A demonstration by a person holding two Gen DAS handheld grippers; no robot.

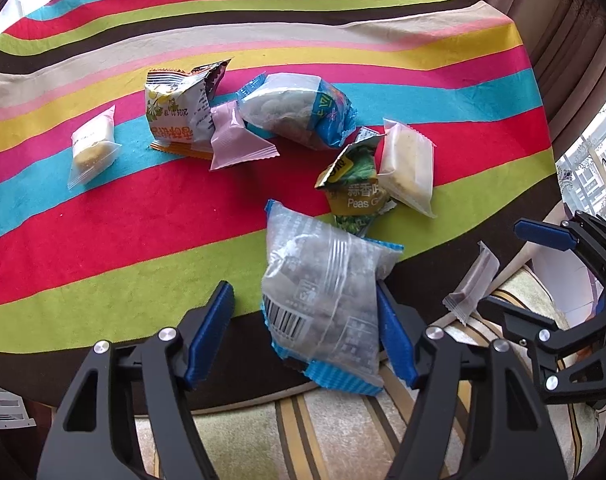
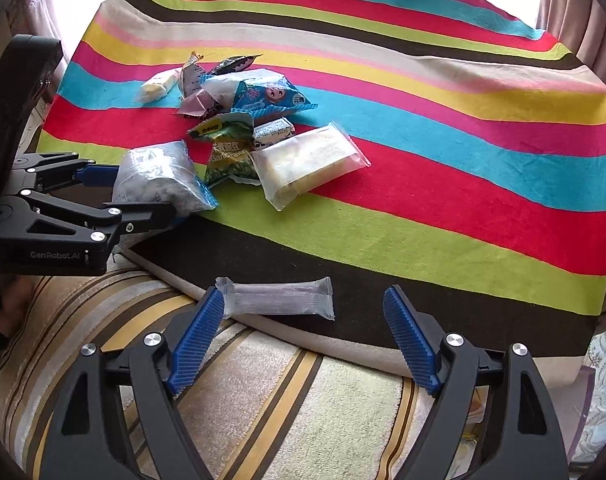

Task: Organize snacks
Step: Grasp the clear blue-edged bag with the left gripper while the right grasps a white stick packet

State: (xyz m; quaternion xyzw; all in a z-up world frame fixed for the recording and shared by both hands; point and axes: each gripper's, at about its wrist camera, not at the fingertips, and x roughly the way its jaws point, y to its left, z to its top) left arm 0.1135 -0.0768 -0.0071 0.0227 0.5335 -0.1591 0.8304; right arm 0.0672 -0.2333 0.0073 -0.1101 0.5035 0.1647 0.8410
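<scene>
Left wrist view: left claw [image 1: 303, 332] spread wide, bag [image 1: 323, 304] leaning against one finger, perhaps just released; right claw [image 2: 303, 336] wide around bar [image 2: 277, 296], awaiting pickup.

Left gripper [image 1: 303, 332] spread wide; clear blue-edged snack bag [image 1: 323, 300] apparently touches only its right finger.

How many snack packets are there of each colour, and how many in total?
Blue-edged bags: 2
Plain clear packets: 3
Green pea packet: 1
Pink packet: 1
White-and-yellow packet: 1
Dark packet: 1
Small white-and-blue packet: 1
Total: 10
</scene>
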